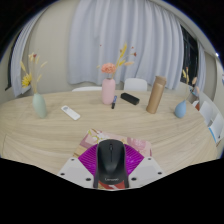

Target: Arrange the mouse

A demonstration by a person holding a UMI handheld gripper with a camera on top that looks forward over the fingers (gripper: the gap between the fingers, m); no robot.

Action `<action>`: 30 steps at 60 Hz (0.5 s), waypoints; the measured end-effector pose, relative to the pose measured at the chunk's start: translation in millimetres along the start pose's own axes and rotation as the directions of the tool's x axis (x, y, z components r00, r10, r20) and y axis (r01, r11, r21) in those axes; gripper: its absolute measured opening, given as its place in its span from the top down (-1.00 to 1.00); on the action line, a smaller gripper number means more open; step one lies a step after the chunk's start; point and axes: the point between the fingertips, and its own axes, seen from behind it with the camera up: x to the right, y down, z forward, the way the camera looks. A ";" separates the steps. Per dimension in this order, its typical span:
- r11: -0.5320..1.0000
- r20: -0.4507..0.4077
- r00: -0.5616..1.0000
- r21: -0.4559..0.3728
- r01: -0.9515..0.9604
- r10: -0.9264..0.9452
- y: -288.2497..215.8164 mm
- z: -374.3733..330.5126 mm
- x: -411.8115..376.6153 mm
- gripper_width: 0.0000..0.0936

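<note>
Gripper view looks forward along the fingers (110,176), whose magenta pads (90,160) spread wide to either side, with a black mouse (110,157) lying between them. Whether the pads press on the mouse or only flank it, I cannot tell; it seems to rest on a magenta surface of the gripper rather than on the table (60,135).

Just beyond the mouse, near the fingertips, a small pinkish, crumpled-looking thing (92,137) lies on the pale wooden table; what it is cannot be made out.

Farther off, a row of things stands across the table. At the left is a pale green vase (39,105) with yellow flowers, and beside it a white remote-like object (70,112) lying flat. Near the middle stands a pink vase (108,92) holding flowers, with a dark flat object (130,99) lying just to its right. Next comes a tall brown tumbler (155,95), then a small blue cup (181,109) further right.

Behind the table hang light curtains (100,40)
</note>
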 end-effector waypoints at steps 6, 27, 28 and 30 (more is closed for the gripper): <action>0.998 0.045 0.999 -0.060 0.003 0.000 33.2 38.9 4.5 0.28; 0.995 0.080 0.997 -0.103 0.009 -0.001 62.2 58.5 6.6 -0.16; 0.995 0.078 0.997 -0.103 0.011 -0.003 61.7 57.3 7.2 -0.31; 0.995 0.071 0.997 -0.101 0.012 -0.005 59.5 54.0 8.2 -0.60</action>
